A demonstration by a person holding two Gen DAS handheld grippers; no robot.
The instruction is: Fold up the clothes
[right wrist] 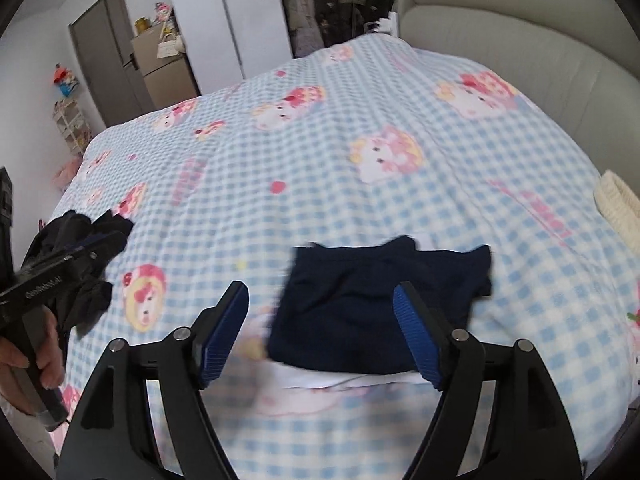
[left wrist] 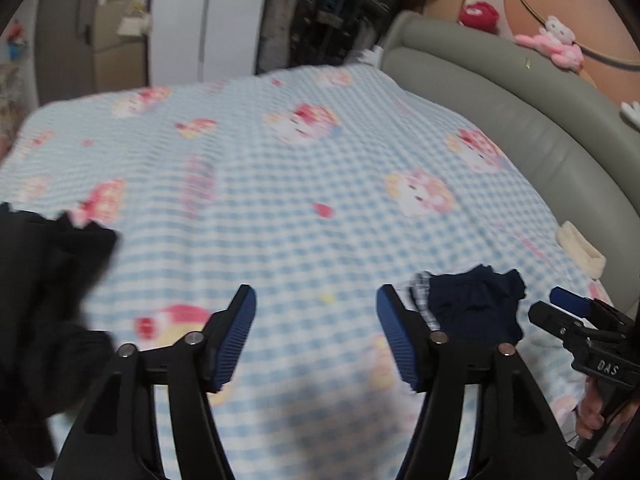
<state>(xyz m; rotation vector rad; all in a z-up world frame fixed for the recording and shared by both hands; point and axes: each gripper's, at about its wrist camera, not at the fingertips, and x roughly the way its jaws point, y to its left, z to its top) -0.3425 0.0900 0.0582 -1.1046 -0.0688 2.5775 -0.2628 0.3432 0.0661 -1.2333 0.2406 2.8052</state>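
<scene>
Through your left wrist camera, your left gripper (left wrist: 316,334) hangs with jaws wide apart and nothing between them, only the blue-and-white checked cartoon-print bedspread (left wrist: 280,184) below. The folded navy-blue fabric garment (left wrist: 476,304) lies at about three o'clock of its fingers, just beside the right one, and the crumpled black fabric garment (left wrist: 44,280) sits at nine o'clock, well apart. Your right gripper (left wrist: 568,312) shows at the far three o'clock edge.

Through your right wrist camera, the right gripper (right wrist: 322,332) is likewise spread and empty; the navy garment lies flat on the bedspread under its fingers, mostly toward two o'clock (a white layer peeks out beneath it). I judge that fold finished and released. Your next move calls for the black heap (right wrist: 76,264) at nine o'clock, by your left gripper (right wrist: 60,260).
</scene>
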